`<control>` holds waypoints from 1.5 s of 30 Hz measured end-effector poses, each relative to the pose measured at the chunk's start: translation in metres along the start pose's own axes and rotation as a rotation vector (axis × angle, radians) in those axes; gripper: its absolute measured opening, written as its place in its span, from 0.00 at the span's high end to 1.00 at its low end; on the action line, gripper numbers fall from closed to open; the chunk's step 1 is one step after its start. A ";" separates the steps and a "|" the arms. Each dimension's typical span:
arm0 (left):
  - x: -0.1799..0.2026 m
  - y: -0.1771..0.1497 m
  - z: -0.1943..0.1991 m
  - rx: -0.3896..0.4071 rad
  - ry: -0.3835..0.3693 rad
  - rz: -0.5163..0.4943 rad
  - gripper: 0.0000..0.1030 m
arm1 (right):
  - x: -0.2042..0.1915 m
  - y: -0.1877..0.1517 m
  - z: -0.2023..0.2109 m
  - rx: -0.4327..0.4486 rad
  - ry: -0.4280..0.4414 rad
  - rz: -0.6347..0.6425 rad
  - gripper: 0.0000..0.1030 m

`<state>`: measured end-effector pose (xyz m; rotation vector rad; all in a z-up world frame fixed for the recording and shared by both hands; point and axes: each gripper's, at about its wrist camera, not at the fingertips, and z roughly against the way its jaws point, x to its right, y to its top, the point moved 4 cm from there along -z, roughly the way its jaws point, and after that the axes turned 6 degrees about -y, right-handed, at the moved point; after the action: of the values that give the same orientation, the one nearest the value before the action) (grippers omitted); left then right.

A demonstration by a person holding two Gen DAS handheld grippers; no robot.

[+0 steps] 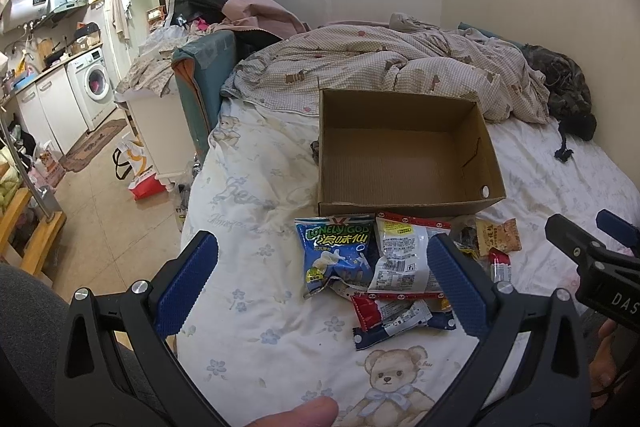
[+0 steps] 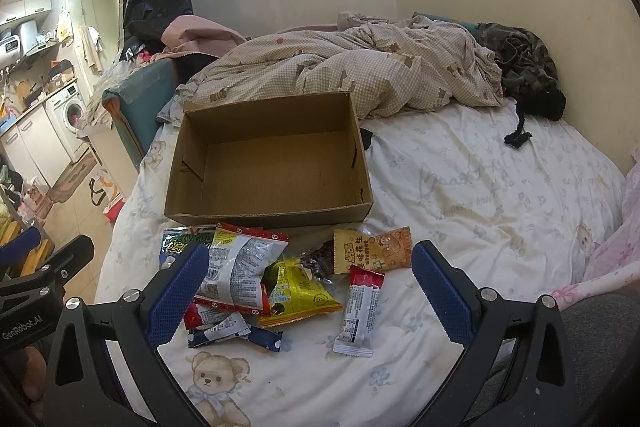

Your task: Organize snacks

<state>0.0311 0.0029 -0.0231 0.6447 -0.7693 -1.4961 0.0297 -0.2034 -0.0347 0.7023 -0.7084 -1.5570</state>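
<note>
Snacks [image 2: 276, 287] lie heaped on the bed [image 2: 480, 187], just beyond both tongs, left [image 1: 324, 279] and right [image 2: 310, 279], each spread wide and holding nothing. Behind the heap sits the empty cardboard box [image 2: 268, 163]. Overlapping, slippery packets could slide apart or come up 2 at once if pinched at an edge. Several wrappers are buried under others, their labels unreadable.

In the left view my right finger [image 1: 460, 287] hides part of the white packet [image 1: 404, 255], and the yellow bag behind it hardly shows. The right gripper [image 1: 600, 247] is cut by the right edge. The small print on the packets I cannot read.
</note>
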 end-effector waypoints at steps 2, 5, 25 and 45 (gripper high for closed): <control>0.000 0.000 0.000 -0.001 0.000 0.003 0.00 | 0.000 0.001 0.000 -0.003 0.000 -0.003 0.00; 0.000 -0.001 0.000 -0.004 0.001 0.005 0.00 | 0.001 0.001 0.000 -0.005 0.001 -0.006 0.00; -0.010 0.013 -0.015 -0.114 0.035 0.002 0.00 | 0.018 0.008 -0.011 -0.079 0.031 -0.066 0.00; 0.069 -0.016 -0.171 -0.657 -0.138 -0.028 0.00 | 0.086 -0.021 -0.106 -0.490 0.014 -0.303 0.00</control>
<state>0.1496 -0.0804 -0.1375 0.0572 -0.3283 -1.7067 0.0904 -0.2923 -0.1211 0.4627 -0.1922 -1.9066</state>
